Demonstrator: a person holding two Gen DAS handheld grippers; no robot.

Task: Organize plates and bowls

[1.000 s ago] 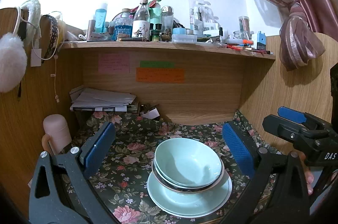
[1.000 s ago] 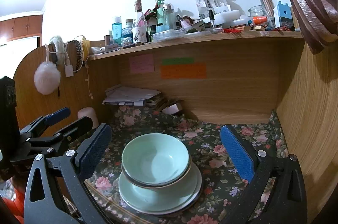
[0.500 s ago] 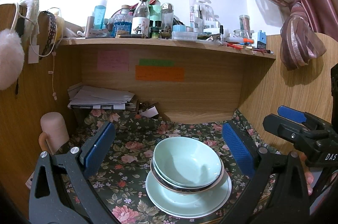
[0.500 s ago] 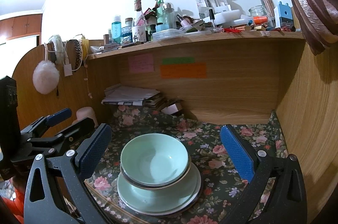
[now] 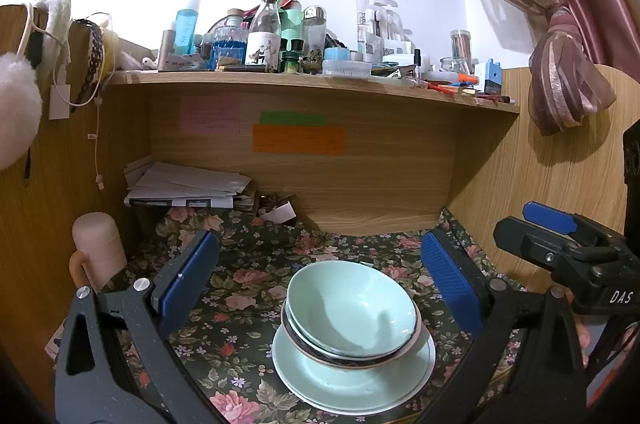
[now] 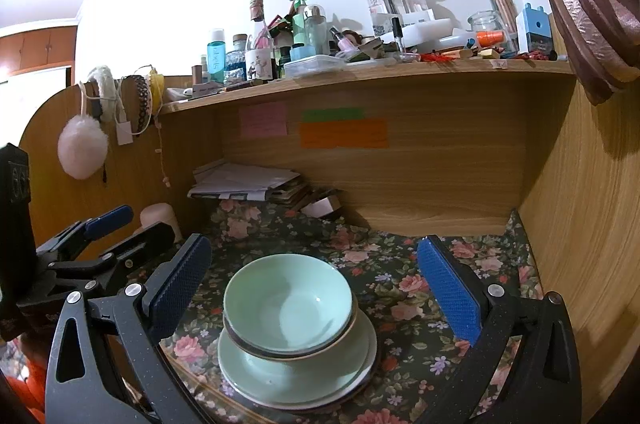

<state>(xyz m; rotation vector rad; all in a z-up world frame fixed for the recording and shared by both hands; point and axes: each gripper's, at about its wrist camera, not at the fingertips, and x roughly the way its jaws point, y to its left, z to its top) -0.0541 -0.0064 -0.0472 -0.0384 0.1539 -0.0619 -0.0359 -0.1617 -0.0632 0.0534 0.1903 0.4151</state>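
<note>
A pale green bowl [image 5: 352, 304] [image 6: 286, 304] is nested in a dark-rimmed bowl [image 5: 348, 356] [image 6: 280, 351], and both rest on pale green plates [image 5: 352, 384] [image 6: 296, 380] laid on the floral cloth. My left gripper [image 5: 320, 280] is open, its blue pads spread wide on either side of the stack, holding nothing. My right gripper [image 6: 312, 284] is open too, pads apart around the same stack and clear of it. The right gripper's body [image 5: 568, 260] shows at the right in the left wrist view; the left gripper's body [image 6: 92, 252] shows at the left in the right wrist view.
The floral cloth [image 5: 248, 296] covers a wooden desk alcove with side walls [image 6: 580, 224]. Papers [image 5: 188, 185] are stacked at the back left, with a pink cylinder [image 5: 98, 248] by the left wall. A shelf [image 5: 312, 81] above is crowded with bottles and jars.
Both views have shifted only slightly, with the stack sitting a little lower and nearer. The dishes have not moved and both grippers remain open.
</note>
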